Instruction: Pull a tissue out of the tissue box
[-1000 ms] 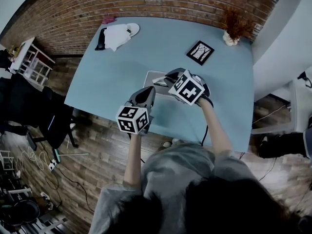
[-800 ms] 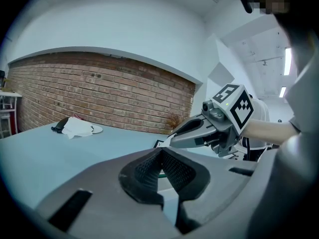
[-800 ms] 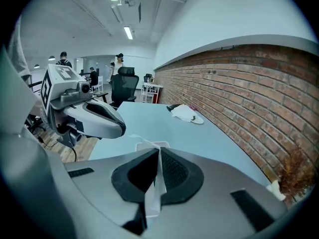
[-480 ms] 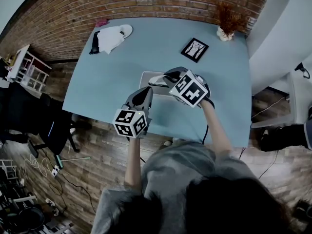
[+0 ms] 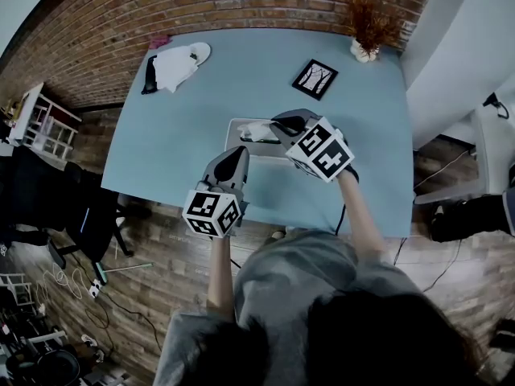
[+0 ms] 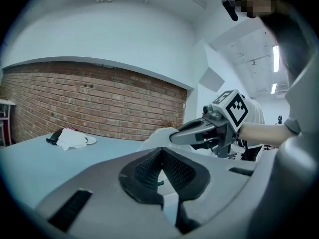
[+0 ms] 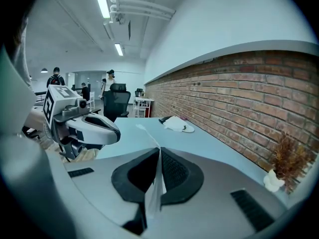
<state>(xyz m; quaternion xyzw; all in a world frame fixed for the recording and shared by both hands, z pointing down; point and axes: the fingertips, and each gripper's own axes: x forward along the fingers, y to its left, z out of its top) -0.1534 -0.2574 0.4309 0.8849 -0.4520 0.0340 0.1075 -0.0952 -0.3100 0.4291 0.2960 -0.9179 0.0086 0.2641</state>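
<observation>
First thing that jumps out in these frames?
The right gripper is shut on a thin white tissue that stands edge-on between its jaws. In the head view it is over the tissue box, on the near half of the blue table. The left gripper is at the box's near left, jaws together with nothing in them.

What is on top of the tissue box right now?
A white tissue stands out of the tissue box top, pinched in the right hand-held gripper. The slot under it is covered.
</observation>
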